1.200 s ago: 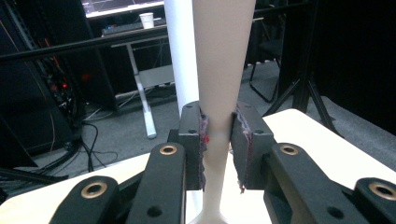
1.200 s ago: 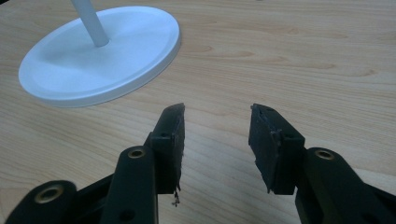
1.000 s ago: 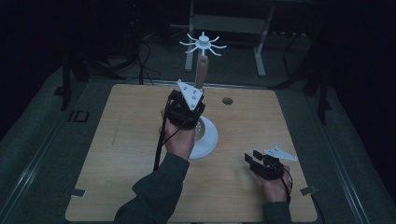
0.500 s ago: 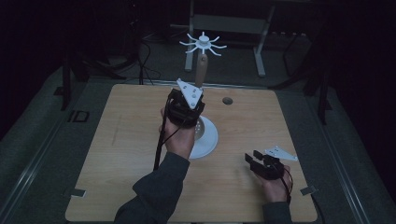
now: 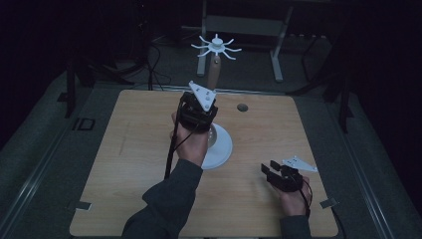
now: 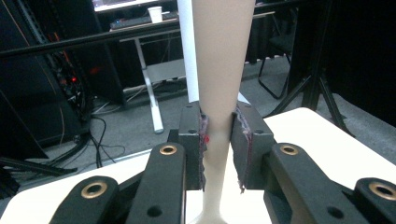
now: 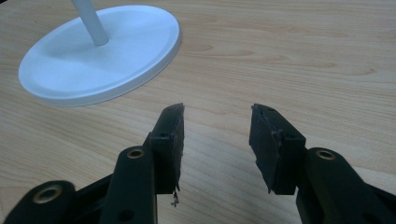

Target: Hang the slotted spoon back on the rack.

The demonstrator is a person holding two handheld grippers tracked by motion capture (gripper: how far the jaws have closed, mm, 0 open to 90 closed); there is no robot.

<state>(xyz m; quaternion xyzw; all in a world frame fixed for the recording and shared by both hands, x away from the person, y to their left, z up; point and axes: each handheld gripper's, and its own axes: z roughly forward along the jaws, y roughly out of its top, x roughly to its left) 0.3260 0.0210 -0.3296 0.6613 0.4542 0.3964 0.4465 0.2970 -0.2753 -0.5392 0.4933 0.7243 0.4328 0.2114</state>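
Left claw (image 6: 218,149) clamped on stand's beige post (image 6: 219,93), at counter (image 5: 124,164) centre; right claw (image 7: 217,144) apart, idle at 4 o'clock. Step: steadying stand. Next: likely right-claw reach toward white base (image 7: 100,56).

My left tool (image 6: 218,154) is black with brass-coloured rivets, and its pads look frayed with a purplish tinge and a small red speck. It clamps a pale beige tapered stem (image 6: 219,93). Behind that rises a white pole (image 6: 187,46), topped by a white spoked head (image 5: 217,46). The round base (image 7: 100,53) is plain white. My right tool (image 7: 217,140) is black too, with a pale grey plate. The counter (image 7: 289,56) is light wood with fine grain, and it carries a dark round spot (image 5: 242,107), possibly a hole.
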